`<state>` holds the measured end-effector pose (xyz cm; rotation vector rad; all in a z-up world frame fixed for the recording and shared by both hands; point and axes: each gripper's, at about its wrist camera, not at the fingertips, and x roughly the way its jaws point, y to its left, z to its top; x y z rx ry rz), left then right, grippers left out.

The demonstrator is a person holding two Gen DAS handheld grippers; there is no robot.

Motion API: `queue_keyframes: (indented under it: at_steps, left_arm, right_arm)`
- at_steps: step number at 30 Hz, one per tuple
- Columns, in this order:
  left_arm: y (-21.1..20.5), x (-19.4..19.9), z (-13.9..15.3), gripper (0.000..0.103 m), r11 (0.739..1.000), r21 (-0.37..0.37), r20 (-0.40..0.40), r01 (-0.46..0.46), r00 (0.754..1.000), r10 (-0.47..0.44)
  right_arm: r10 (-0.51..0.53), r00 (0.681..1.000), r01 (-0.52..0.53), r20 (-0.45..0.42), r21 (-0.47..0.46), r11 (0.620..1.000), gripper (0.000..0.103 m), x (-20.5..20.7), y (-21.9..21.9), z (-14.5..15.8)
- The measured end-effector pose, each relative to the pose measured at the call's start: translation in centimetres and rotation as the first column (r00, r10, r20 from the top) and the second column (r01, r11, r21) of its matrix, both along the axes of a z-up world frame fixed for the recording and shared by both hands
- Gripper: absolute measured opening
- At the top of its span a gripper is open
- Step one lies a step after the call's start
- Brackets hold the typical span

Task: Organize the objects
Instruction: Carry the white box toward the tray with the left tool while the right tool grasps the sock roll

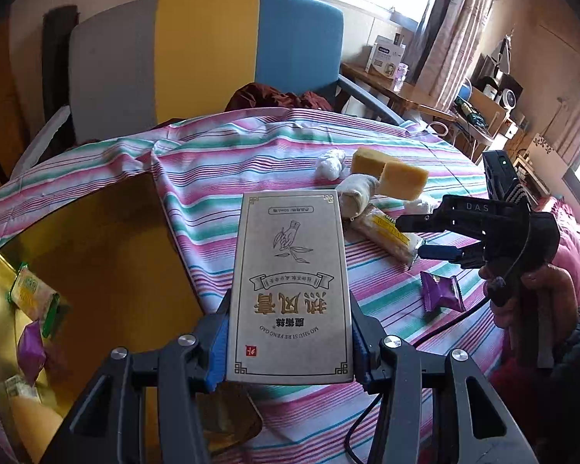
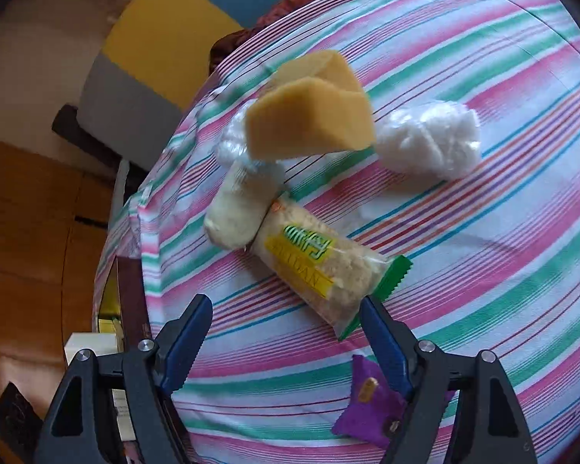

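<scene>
The left gripper was clenched on a flat grey cardboard box printed with gold characters and a line drawing of a hand, its blue pads pressed against the box's two long edges near the bottom end. The box was held clear above the pink, green and white striped cloth, just right of a gold-lined open tin at the near left that already held a green-edged snack packet and a purple one. By the look of it, this step was carrying the box toward that tin; the next move would call for swinging it left over the rim and setting it down flat before letting go.

The right gripper stood released, nothing between its jaws, and pointed down at the cloth. Just beyond its fingertips lay a clear rice-cracker packet with a yellow label and green ends, touching a pale cream roll at its far end. A yellow sponge block and a white fluffy wad sat farther off, and a small purple foil sachet lay near, beside the right finger. Its likely next job was the cracker packet, which would need the jaws lowered around its narrow width.
</scene>
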<state>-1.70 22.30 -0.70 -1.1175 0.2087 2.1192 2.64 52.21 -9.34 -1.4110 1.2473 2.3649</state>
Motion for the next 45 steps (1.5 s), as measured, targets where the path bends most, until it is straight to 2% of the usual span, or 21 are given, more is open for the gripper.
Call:
queue_keyframes:
  at_steps: [6, 9, 11, 15, 18, 22, 24, 26, 31, 33, 36, 39, 42, 43, 44, 45]
  left_arm:
    - [-2.3, 0.6, 1.5, 0.051, 0.999, 0.037, -0.047, -0.021, 0.999, 0.022]
    - [-3.2, 0.7, 1.8, 0.051, 0.999, 0.045, -0.062, -0.013, 0.998, 0.016]
    - [-3.7, 0.7, 1.7, 0.051, 0.999, 0.054, -0.054, -0.006, 0.999, 0.009]
    - [-4.8, 0.8, 1.1, 0.051, 0.998, 0.065, -0.038, -0.007, 0.999, 0.009]
    - [-5.5, 0.8, 0.7, 0.051, 0.997, 0.079, -0.023, -0.013, 1.0, 0.015]
    - [-6.0, 0.8, 0.6, 0.051, 0.996, 0.091, -0.01, -0.021, 1.0, 0.022]
    - [-6.4, 0.9, 0.6, 0.051, 0.995, 0.097, -0.007, -0.025, 1.0, 0.026]
    - [-6.7, 1.0, 0.6, 0.051, 0.995, 0.1, -0.009, -0.029, 0.999, 0.03]
    - [-7.6, 0.9, 0.4, 0.051, 0.993, 0.104, -0.002, -0.048, 0.999, 0.049]
    - [-8.1, 0.8, 0.3, 0.051, 0.992, 0.111, 0.004, -0.055, 0.998, 0.055]
    - [-9.1, 0.7, 0.6, 0.051, 0.99, 0.121, -0.001, -0.067, 0.998, 0.068]
    - [-10.0, 0.7, 1.0, 0.051, 0.989, 0.126, -0.011, -0.079, 0.997, 0.081]
    - [-11.0, 0.5, 1.1, 0.051, 0.986, 0.131, -0.017, -0.098, 0.995, 0.101]
    - [-11.4, 0.4, 1.1, 0.051, 0.985, 0.131, -0.014, -0.108, 0.994, 0.111]
    - [-11.7, 0.2, 0.9, 0.051, 0.984, 0.132, -0.008, -0.118, 0.993, 0.12]
    - [-12.1, 0.0, 0.8, 0.051, 0.983, 0.132, -0.001, -0.129, 0.991, 0.131]
  right_arm:
    - [-0.018, 1.0, 0.018, 0.0, 0.119, 0.993, 0.079, 0.0, -0.3, 1.1]
    - [0.016, 0.998, -0.027, 0.069, 0.166, 0.986, 0.079, -0.3, -1.0, 1.1]
    - [0.083, 0.99, -0.106, 0.113, 0.21, 0.972, 0.079, -0.4, -2.0, 1.4]
    - [0.223, 0.942, -0.304, 0.251, 0.358, 0.883, 0.079, 0.2, -4.0, 2.1]
    - [0.305, 0.895, -0.424, 0.327, 0.407, 0.809, 0.079, 1.1, -5.1, 2.3]
    - [0.355, 0.835, -0.532, 0.42, 0.451, 0.717, 0.079, 2.4, -6.2, 1.9]
    - [0.353, 0.824, -0.549, 0.444, 0.468, 0.692, 0.079, 2.5, -6.4, 1.8]
    - [0.347, 0.848, -0.516, 0.401, 0.477, 0.711, 0.079, 2.3, -6.4, 2.6]
    - [0.297, 0.932, -0.361, 0.209, 0.441, 0.822, 0.079, -0.6, -6.0, 4.7]
    - [0.24, 0.958, -0.285, 0.158, 0.407, 0.868, 0.079, -3.2, -5.9, 4.0]
    - [0.095, 0.989, -0.132, 0.113, 0.385, 0.913, 0.079, -6.7, -4.7, 3.1]
    - [-0.013, 0.994, -0.031, 0.11, 0.382, 0.924, 0.079, -9.3, -3.2, 1.9]
    - [-0.052, 0.987, -0.014, 0.151, 0.407, 0.913, 0.078, -11.6, -2.8, 0.4]
    - [-0.048, 0.986, -0.021, 0.159, 0.406, 0.914, 0.073, -12.1, -2.8, -0.1]
    - [-0.036, 0.985, -0.04, 0.17, 0.426, 0.904, 0.052, -12.5, -3.0, -0.3]
    - [-0.02, 0.985, -0.06, 0.173, 0.447, 0.892, 0.052, -12.7, -3.4, -0.3]
